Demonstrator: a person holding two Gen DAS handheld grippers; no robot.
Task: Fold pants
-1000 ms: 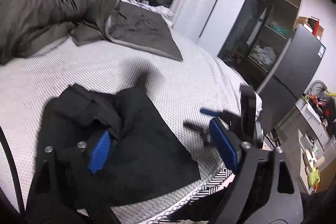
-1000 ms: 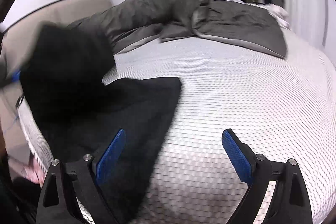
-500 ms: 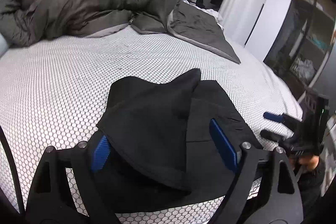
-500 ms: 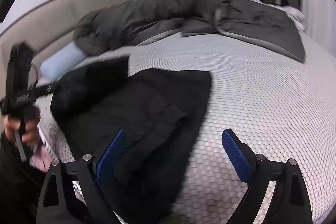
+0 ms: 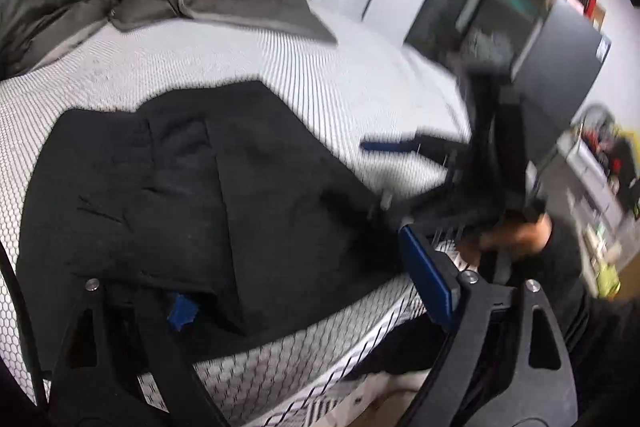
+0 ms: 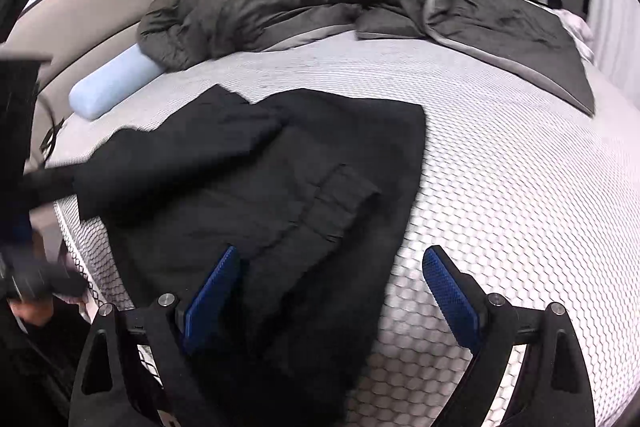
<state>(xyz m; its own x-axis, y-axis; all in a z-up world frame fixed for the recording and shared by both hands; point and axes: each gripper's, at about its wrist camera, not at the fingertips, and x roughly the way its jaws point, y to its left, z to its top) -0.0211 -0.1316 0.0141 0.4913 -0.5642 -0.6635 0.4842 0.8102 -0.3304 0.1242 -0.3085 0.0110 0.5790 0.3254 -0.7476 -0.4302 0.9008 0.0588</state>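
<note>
The black pants lay on the bed, already doubled over, near its front edge, from the centre toward 8 o'clock in the right wrist view. The cloth looked soft, limp and rather light, so it would probably sag and slide if lifted by one point. A hem or the thick pocket seam seemed the best place to take hold. The right gripper had its fingers wide apart, one above cloth, holding nothing. The left gripper also stood open; cloth partly covered one finger without being pinched.
</note>
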